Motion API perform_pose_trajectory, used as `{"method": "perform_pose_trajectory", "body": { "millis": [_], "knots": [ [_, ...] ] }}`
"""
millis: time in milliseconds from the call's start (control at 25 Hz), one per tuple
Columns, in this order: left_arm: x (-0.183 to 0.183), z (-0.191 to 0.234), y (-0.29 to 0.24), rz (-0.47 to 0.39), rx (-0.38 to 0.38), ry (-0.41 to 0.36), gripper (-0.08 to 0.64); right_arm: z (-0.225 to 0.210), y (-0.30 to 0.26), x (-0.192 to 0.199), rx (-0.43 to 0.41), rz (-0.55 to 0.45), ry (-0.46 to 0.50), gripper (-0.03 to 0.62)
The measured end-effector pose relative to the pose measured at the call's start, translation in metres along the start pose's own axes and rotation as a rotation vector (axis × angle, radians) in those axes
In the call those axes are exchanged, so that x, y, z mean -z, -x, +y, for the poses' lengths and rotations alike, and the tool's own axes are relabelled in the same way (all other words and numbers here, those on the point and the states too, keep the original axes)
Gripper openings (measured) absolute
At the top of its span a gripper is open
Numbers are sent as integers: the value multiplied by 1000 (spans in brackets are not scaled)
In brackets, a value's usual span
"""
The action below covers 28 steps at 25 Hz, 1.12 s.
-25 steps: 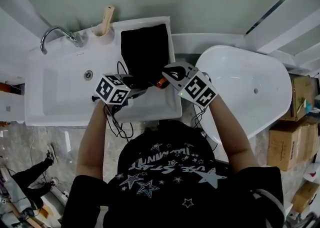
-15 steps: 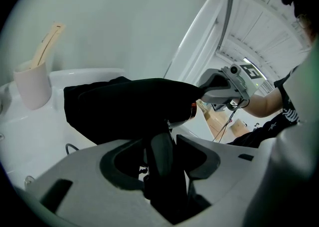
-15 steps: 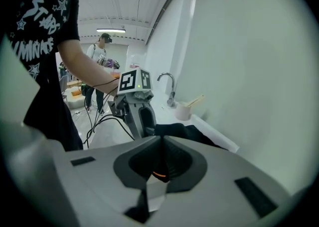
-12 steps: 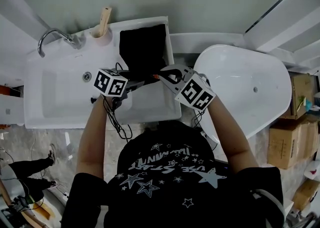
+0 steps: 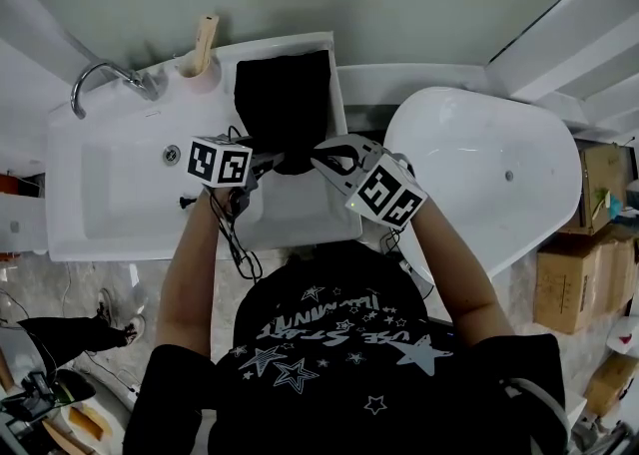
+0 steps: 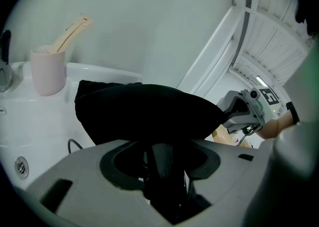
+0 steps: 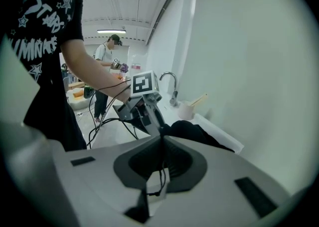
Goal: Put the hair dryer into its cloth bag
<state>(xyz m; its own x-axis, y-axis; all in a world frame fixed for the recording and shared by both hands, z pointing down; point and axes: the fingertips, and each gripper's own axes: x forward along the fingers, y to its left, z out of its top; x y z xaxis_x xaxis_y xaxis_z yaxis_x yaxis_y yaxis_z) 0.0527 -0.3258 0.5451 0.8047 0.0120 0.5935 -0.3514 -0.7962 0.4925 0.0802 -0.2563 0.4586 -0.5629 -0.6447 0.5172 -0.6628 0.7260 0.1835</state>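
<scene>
1. The black cloth bag lies on the white worktop just right of the sink, with its mouth toward the person.
2. The left gripper is clamped about half-wide on a dark stem. I take this to be the handle of the hair dryer. The rest of it is hidden under the bulging cloth, so it seems mostly inside the bag.
3. The right gripper is pressed nearly together and pinches the bag's near edge. A thin string hangs between its jaws.
4. The cloth is soft and limp and will likely sag and bunch, so it is best pinched right at the hem to keep the mouth open.
5. The dryer looks rigid, smooth and fairly weighty. The handle is the sound place to hold it, gripped firmly so it does not twist.
</scene>
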Motion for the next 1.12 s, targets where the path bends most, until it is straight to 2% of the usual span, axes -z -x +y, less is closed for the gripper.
{"method": "perform_pose_trajectory", "body": {
  "millis": [280,680,880,1040,1120],
  "knots": [
    [-3,16,-11,-9,-73,22,216,2,-10,7,-12,21,-30,21],
    [12,18,-22,62,-134,-65,219,4,-11,28,19,65,-62,23],
    [16,16,-23,35,-130,-40,219,5,-9,36,35,83,-79,23],
    [20,17,-27,2,-108,3,225,3,-13,41,81,92,-96,25],
    [21,13,-27,-19,-84,24,271,5,-13,44,100,102,-113,26]
  ]
}}
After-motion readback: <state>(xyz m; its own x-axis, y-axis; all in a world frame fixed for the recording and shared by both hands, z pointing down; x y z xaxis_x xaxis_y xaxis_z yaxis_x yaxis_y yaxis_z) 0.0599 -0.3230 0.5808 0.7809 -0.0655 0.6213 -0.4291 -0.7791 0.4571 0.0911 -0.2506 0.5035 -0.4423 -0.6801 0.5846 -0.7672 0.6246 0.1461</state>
